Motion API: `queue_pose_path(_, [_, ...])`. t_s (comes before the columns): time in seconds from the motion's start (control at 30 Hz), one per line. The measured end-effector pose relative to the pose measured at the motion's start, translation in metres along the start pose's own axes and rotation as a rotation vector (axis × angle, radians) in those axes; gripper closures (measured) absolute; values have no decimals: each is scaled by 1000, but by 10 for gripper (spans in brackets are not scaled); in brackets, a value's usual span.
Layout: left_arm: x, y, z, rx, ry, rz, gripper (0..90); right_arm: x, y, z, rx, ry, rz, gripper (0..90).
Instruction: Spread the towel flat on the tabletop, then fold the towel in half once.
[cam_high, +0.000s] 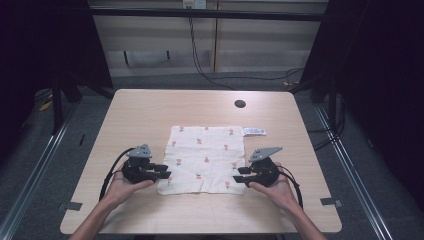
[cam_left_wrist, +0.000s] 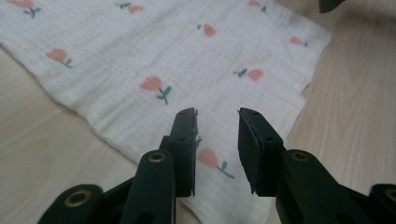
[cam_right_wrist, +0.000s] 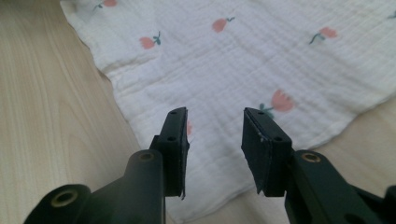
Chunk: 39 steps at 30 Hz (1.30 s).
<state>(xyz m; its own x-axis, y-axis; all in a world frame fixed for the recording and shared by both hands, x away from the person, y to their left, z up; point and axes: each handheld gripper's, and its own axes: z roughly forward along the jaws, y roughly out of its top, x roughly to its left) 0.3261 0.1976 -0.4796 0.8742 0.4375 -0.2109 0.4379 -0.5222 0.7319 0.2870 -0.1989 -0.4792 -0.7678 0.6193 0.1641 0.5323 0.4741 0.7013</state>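
A white cloth (cam_high: 205, 157) printed with small pink flowers lies flat in the middle of the wooden table (cam_high: 150, 110). My left gripper (cam_high: 164, 171) sits at the cloth's near left corner, pointing right, jaws open above the cloth (cam_left_wrist: 154, 70) with nothing between them. My right gripper (cam_high: 240, 175) sits at the near right corner, pointing left, jaws open over the cloth (cam_right_wrist: 233, 60) and likewise holding nothing. In the left gripper view my left gripper (cam_left_wrist: 217, 128) hovers over the cloth's edge. In the right gripper view my right gripper (cam_right_wrist: 215, 125) does the same.
A white label (cam_high: 254, 131) sticks out at the cloth's far right corner. A round dark cable hole (cam_high: 240, 104) sits near the table's far edge. Bare wood surrounds the cloth. Black frame posts and cables stand beyond the table.
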Motion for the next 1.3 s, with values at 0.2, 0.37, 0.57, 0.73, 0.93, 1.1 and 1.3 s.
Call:
queue_pose_path(0.2, [-3, 0, 15, 28, 9, -12, 648, 4, -7, 14, 41, -25, -34, 592])
queue_pose_path(0.37, [-4, -6, 16, 42, 33, -3, 600, 4, -12, 12, 65, -63, -70, 685])
queue_pose_path(0.57, [-13, -17, 13, 62, 42, 31, 602, 2, -20, 3, 72, -64, -40, 885])
queue_pose_path(0.73, [-23, -21, 12, 82, 0, 66, 850, 3, -24, -1, 75, -52, -28, 895])
queue_pose_path(0.93, [-36, -25, 8, 122, -54, 72, 900, 9, -34, -10, 76, -4, -34, 900])
queue_pose_path(1.1, [-43, -30, 3, 134, -83, 54, 900, 19, -42, -15, 80, 21, -22, 900])
queue_pose_path(1.3, [-44, -27, -4, 69, -100, 29, 839, 22, -43, -20, 50, 20, 4, 818])
